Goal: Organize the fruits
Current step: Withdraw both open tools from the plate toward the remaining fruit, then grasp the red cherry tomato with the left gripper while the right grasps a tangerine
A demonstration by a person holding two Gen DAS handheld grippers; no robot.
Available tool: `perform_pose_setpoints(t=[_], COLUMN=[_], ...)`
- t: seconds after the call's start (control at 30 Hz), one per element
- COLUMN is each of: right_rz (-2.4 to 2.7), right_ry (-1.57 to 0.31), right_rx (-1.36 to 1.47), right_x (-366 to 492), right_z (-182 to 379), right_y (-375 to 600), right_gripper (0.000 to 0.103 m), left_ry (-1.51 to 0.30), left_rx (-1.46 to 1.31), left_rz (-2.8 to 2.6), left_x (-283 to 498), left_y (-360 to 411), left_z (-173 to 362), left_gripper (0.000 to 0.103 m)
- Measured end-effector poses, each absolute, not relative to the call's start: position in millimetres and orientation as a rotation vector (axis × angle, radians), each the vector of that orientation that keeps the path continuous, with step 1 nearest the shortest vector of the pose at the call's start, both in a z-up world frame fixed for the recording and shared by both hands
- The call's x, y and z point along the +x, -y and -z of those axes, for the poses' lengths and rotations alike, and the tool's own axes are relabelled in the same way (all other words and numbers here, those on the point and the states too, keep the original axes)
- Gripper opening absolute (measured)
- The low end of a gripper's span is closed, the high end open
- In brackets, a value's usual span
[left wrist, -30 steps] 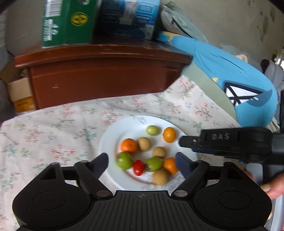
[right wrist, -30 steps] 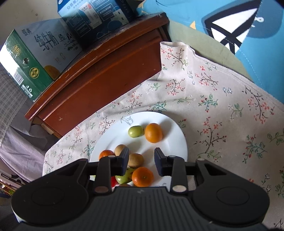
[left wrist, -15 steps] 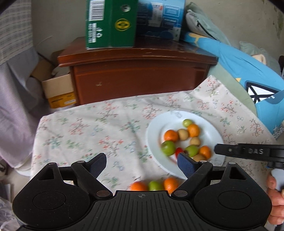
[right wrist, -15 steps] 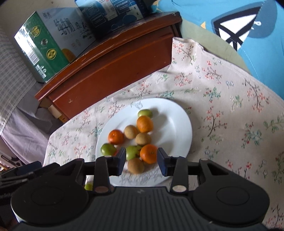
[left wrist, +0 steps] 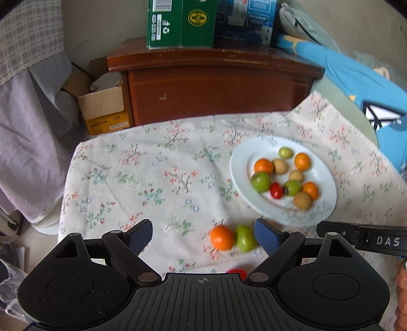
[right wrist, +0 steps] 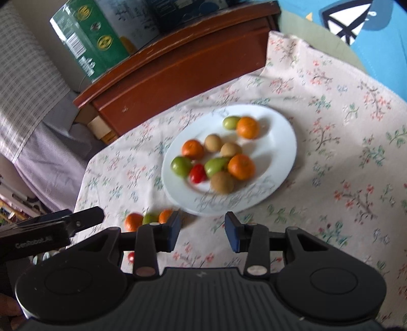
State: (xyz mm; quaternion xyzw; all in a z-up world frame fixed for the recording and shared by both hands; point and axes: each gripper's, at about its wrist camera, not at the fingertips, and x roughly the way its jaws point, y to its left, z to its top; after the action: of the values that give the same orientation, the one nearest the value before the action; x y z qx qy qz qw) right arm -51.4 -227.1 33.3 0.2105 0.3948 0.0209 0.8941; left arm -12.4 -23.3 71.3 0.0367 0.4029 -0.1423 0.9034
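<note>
A white plate (left wrist: 239, 163) on the floral cloth holds several small fruits: oranges, green ones, brown ones and a red one (left wrist: 276, 190). It also shows in the right wrist view (right wrist: 279, 132). Loose on the cloth near the plate lie an orange (left wrist: 221, 237), a green fruit (left wrist: 244, 238) and a red fruit (left wrist: 236, 271). My left gripper (left wrist: 203, 235) is open and empty, just above the loose fruits. My right gripper (right wrist: 203, 229) is open and empty, held above the cloth in front of the plate.
A brown wooden cabinet (left wrist: 218, 86) stands behind the table with a green carton (left wrist: 180, 23) and a blue box (left wrist: 244, 20) on top. A cardboard box (left wrist: 101, 104) sits at the left. A blue cushion (left wrist: 356, 84) lies at the right.
Both grippers have pulled back and away from the plate. The left view has swung left, bringing the loose fruits on the cloth between its fingers. Both stay open.
</note>
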Motion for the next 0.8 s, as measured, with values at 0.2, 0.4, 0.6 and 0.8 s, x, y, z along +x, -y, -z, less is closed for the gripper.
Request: perform_pose_setpoints(t=[0.2,0.4,0.6,0.8], right_rz=[-0.069,-0.086,-0.12,-0.125], right_ry=[-0.836,-0.844,-0.84,-0.836], right_rx=[0.419,0.436,0.418,0.401], right_x=[-50,-42,-33,-24], right_z=[-29,-22,-16,-9], right_y=[210,201,192,186], right_gripper=[0.04,0.039,0.037,0.037], left_ry=[-0.862,-0.885,-0.915,-0.924], left_rx=[0.111,0.142,0.143,0.107], left_rz=[0.298,0.326,0.345,0.374], left_x=[-19,-26,-28,-28], left_y=[20,19,19,21], left_z=[-57,-41,-29,-28], left_gripper=[0.089,0.089,0.088,0.088])
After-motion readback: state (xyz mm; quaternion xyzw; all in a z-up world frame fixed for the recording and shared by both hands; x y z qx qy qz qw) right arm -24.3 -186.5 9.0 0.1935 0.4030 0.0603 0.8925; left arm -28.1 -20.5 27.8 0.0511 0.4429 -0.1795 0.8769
